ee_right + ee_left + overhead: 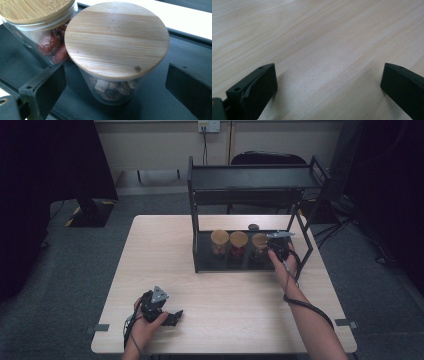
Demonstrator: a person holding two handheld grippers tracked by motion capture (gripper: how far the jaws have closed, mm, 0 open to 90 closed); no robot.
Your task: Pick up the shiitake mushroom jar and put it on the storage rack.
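Looking down, high view: your right gripper [276, 246] reaches into the lower tier of the black rack [250, 177], at the rightmost of three wood-lidded jars.
Jar row: rightmost jar [259, 241], middle jar [238, 242] and left jar [219, 241] stand side by side on the rack's dark bottom shelf.
Left side: your left gripper [167, 316] rests low over the light wooden table [220, 295] near its front edge, well apart from the rack.
Left gripper view: your jaws stand wide apart with bare wood grain between them.
Right gripper view: your jaws are spread open on either side of the glass jar with the bamboo lid [117, 40], not pressing it; pale and brown pieces show inside.
Neighbour: a jar of red fruit [51, 45] stands just beside it, upper left.
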